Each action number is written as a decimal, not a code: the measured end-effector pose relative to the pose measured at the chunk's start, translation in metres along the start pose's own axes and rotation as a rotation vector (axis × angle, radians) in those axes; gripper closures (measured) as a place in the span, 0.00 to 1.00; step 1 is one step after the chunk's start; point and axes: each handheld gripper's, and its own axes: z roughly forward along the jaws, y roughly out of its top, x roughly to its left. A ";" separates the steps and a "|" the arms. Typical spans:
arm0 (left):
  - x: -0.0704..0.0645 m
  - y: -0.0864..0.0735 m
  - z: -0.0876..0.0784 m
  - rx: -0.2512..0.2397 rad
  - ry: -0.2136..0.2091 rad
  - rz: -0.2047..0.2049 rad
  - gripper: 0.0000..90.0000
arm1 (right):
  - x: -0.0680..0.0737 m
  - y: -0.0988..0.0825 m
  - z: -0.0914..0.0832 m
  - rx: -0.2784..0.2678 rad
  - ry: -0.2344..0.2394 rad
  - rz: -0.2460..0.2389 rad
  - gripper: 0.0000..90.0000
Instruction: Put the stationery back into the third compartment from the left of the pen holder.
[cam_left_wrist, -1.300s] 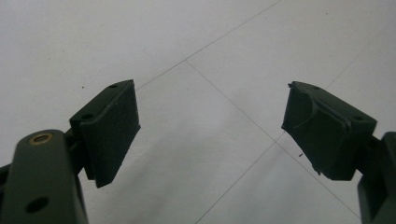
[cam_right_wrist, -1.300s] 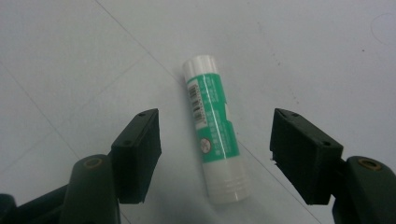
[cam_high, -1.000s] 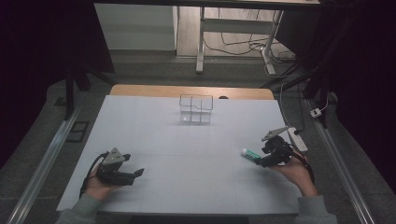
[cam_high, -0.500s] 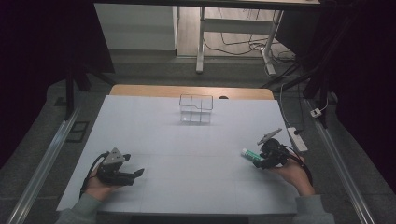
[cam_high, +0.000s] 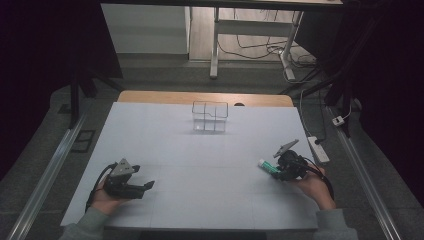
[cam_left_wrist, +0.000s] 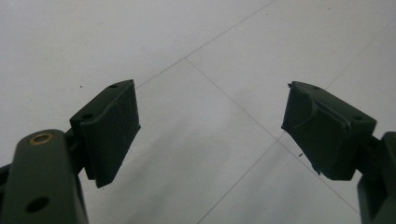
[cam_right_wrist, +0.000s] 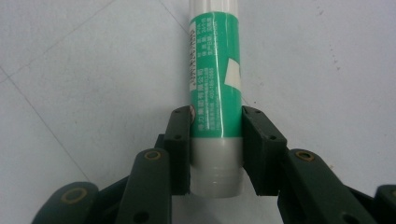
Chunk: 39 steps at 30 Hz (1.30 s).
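I'm keeping the left tongs (cam_high: 146, 186) spread wide over the white table (cam_high: 200, 165), gripping nothing. Near the right edge, my right tongs (cam_right_wrist: 215, 140) have just been closing and are now pressing both sides of the green-and-white glue stick (cam_right_wrist: 215, 93), lying flat on the table.

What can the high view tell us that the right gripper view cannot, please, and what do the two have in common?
High view alone: the clear divided box at the table's far side, the left gripper on the near left, and both hands. Right gripper view alone: the right gripper has its fingers pressed on both sides of the glue stick, plus the small print on its green label. Both: the glue stick on the white table.
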 end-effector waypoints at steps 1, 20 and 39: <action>0.000 0.000 0.000 -0.001 0.000 -0.001 0.20 | 0.000 0.000 -0.001 -0.005 0.007 0.000 0.72; -0.001 0.002 -0.001 -0.022 0.010 0.009 0.20 | 0.012 0.019 -0.021 -0.203 0.103 0.056 0.72; -0.014 0.013 0.002 -0.033 0.003 0.082 0.20 | 0.037 0.043 -0.013 -0.248 0.187 0.053 0.72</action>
